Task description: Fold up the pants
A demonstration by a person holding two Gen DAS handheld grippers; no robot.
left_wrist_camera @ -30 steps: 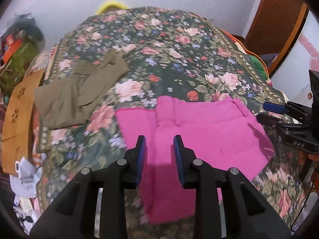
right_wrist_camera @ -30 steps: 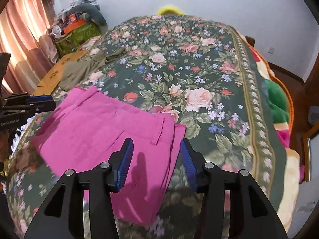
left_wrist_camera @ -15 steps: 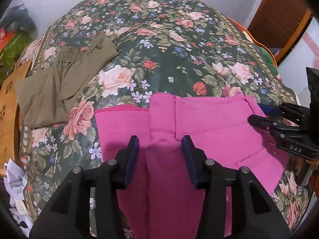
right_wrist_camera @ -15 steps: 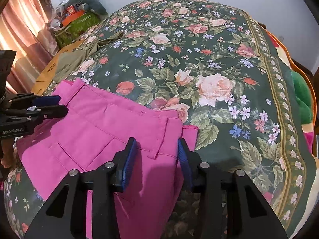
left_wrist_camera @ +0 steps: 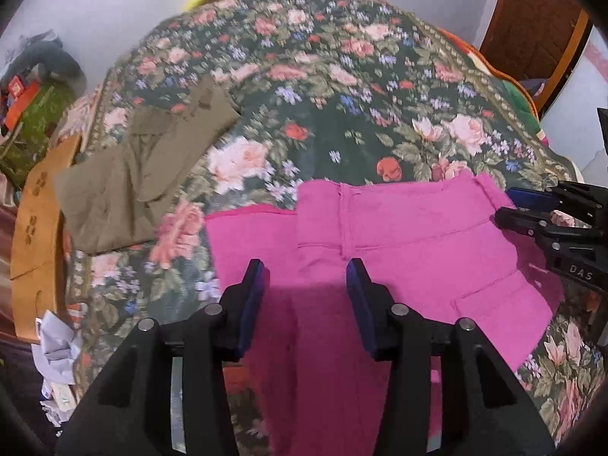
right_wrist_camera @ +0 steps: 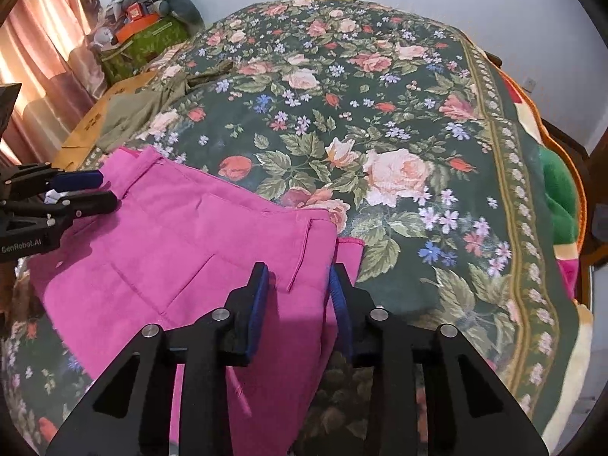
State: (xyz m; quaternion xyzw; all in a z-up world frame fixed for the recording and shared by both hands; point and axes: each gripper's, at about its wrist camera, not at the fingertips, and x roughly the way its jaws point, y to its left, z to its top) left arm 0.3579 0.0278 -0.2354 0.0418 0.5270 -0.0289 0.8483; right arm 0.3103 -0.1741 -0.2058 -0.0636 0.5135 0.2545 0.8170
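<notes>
Pink pants [left_wrist_camera: 399,235] lie spread on the near part of a bed covered by a floral blanket [left_wrist_camera: 342,87]. The left gripper [left_wrist_camera: 306,285] and right gripper [right_wrist_camera: 298,288] hover above them, jaws apart, holding nothing. Olive pants [left_wrist_camera: 140,174] lie folded at far left.

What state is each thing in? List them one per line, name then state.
pink pants: spread flat on the bedspread, waistband toward the far side, partly folded.
olive pants: lying apart to the left, loosely folded, wrinkled.
left gripper: open, above the pink fabric, holding nothing.
right gripper: open, astride the pink waistband corner, not closed on it.
floral bedspread: laid smooth over the bed.
</notes>
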